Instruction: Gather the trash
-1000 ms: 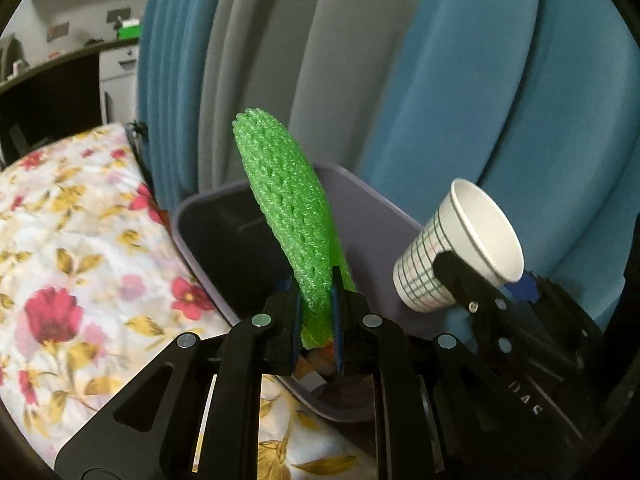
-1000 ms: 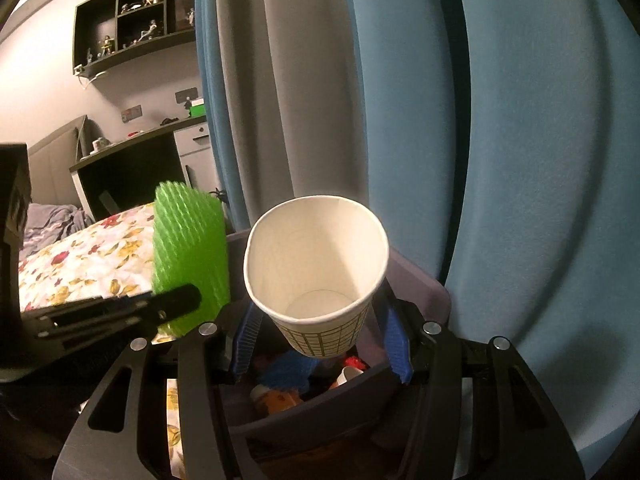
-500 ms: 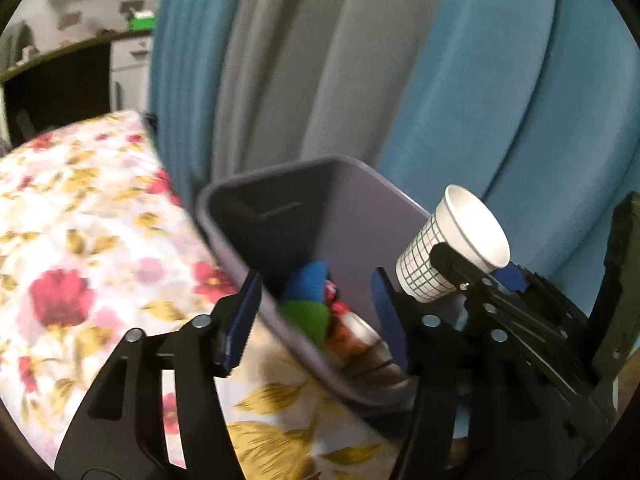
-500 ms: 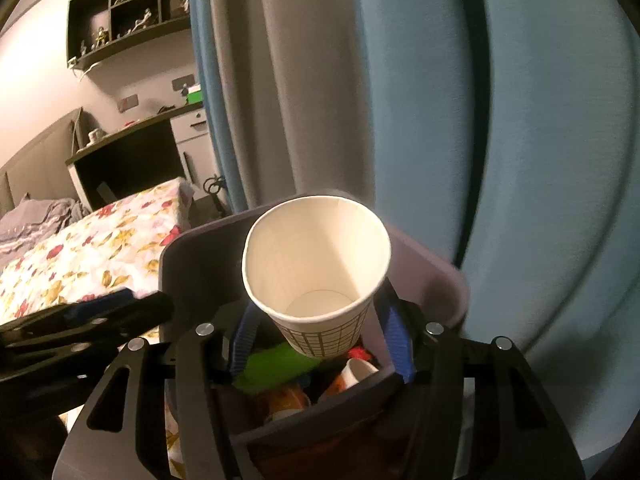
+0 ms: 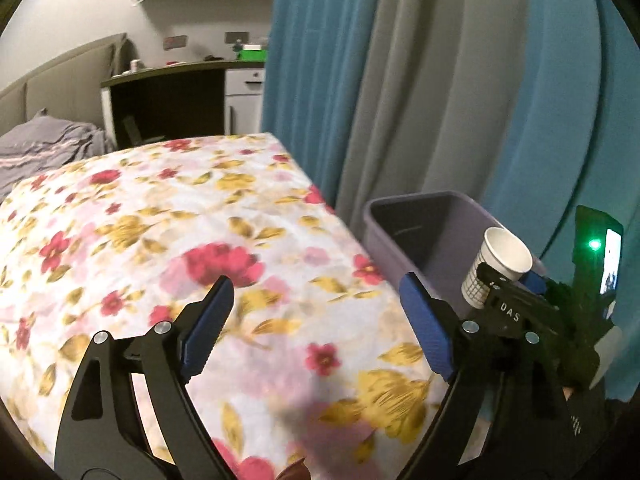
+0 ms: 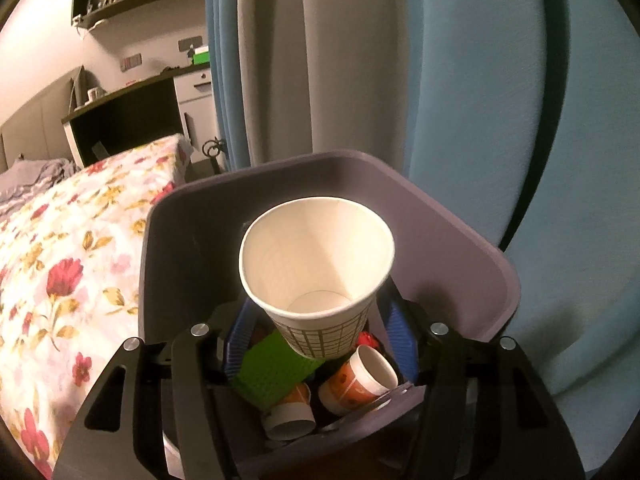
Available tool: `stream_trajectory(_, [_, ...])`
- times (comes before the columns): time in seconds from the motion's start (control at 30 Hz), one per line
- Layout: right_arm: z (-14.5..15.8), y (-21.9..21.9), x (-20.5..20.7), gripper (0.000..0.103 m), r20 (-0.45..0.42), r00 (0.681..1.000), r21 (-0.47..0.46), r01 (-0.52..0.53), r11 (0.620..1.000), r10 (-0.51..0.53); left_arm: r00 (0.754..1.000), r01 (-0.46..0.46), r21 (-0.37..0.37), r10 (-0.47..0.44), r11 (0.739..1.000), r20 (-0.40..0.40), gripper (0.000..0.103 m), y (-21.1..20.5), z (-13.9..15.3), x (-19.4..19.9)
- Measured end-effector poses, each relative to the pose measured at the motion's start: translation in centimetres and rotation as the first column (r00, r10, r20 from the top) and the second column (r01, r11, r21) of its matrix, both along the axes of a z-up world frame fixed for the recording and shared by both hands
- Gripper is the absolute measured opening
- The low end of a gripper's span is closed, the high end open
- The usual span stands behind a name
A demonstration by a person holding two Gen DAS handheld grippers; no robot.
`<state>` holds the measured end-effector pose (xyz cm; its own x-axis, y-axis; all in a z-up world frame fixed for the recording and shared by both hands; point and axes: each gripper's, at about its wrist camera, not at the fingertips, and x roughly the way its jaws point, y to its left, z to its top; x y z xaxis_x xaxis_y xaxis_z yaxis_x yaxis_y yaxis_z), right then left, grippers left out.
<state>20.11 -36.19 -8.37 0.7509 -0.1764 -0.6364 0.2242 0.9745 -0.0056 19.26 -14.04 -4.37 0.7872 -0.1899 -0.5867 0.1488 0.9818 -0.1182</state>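
The bin (image 6: 460,248) stands right of the bed (image 6: 60,264), before the curtains (image 6: 360,60); 2 small cups (image 6: 360,376) and foam netting (image 6: 272,372) lie inside.

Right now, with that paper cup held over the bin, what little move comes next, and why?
Probably let go: the right gripper holds the paper cup directly above the purple bin, where the green foam net and other cups already lie, so it should fall in.
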Motion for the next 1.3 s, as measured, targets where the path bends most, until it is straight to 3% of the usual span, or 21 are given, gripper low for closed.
stream_trajectory(0.2, [-0.4,0.3,0.3,0.068,-0.019,1.0,-0.014,0.004,1.0,-0.004,0.998,-0.059,0.041,0.058,0.997,0.036,0.09,2.1,0.3,-1.6])
stream_trajectory(0.57, [1.9,0.8,-1.3,0.077,0.036,0.999,-0.038,0.014,0.999,-0.013,0.992,-0.098,0.077,0.091,0.992,0.087,0.094,3.0,1.3,-3.3])
stream_trajectory(0.63, [2.4,1.3,-2.1,0.086,0.057,0.998,-0.046,0.007,0.999,-0.004,0.991,-0.102,0.084,0.094,0.991,0.095,0.094,3.0,1.4,-3.6])
stream_trajectory(1.3, [6.6,9.1,-9.7,0.096,0.204,0.971,-0.096,-0.105,0.99,0.123,0.976,-0.147,0.105,0.127,0.984,0.175,0.094,4.7,3.3,-7.6])
